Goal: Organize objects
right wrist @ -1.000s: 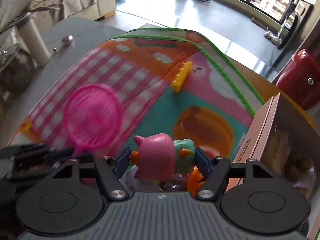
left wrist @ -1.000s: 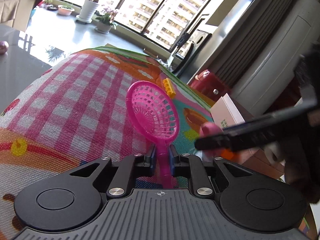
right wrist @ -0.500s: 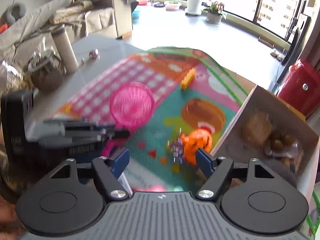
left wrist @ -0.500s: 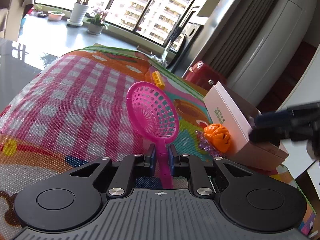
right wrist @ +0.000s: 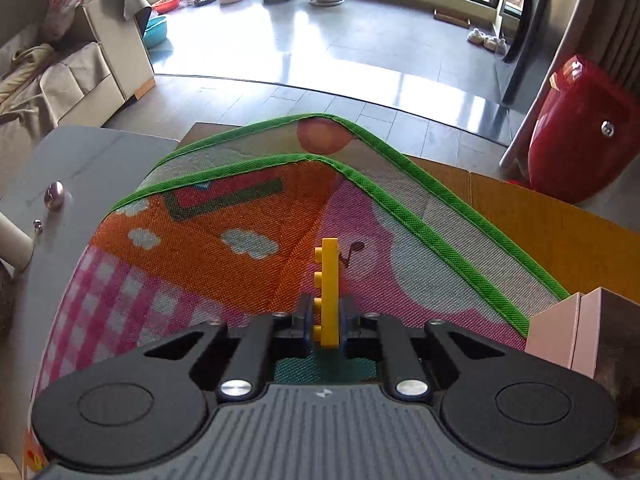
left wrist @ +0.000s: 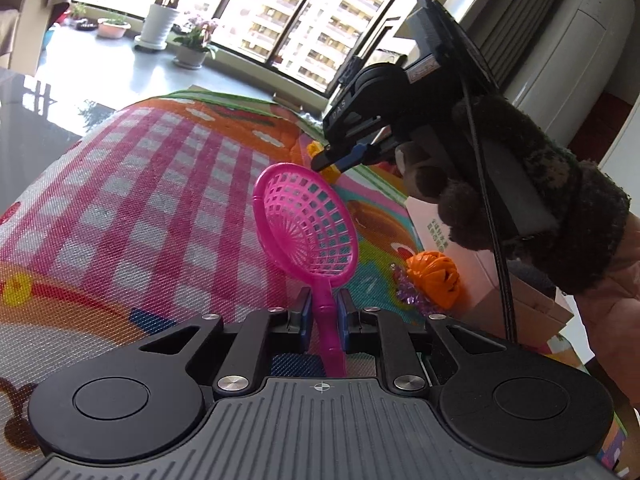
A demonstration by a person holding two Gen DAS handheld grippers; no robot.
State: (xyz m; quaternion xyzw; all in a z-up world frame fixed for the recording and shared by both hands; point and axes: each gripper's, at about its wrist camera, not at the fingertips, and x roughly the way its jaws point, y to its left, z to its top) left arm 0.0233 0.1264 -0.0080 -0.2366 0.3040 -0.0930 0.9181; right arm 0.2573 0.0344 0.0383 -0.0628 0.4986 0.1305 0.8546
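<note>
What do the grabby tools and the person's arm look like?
Both tools are black, with ribbed grey bases, round side discs, silver screws and blue pads. The right tool has a black cable trailing from it. The hand wears a fuzzy dark brown glove, with a pinkish sleeve.

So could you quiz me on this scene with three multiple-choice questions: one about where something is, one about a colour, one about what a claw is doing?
1. Where does the orange pumpkin toy lie?
A. inside the net
B. on the play mat, beside the pink box
C. on the floor

2. What colour is the scoop net?
A. pink
B. blue
C. white

3. What is the right claw doing?
A. standing open and empty
B. holding the pumpkin
C. closed on the yellow brick

Answers:
1 B, it sits on the mat next to the box.
2 A, its mesh and handle are bright pink.
3 C, the brick sits pinched between its pads.
</note>
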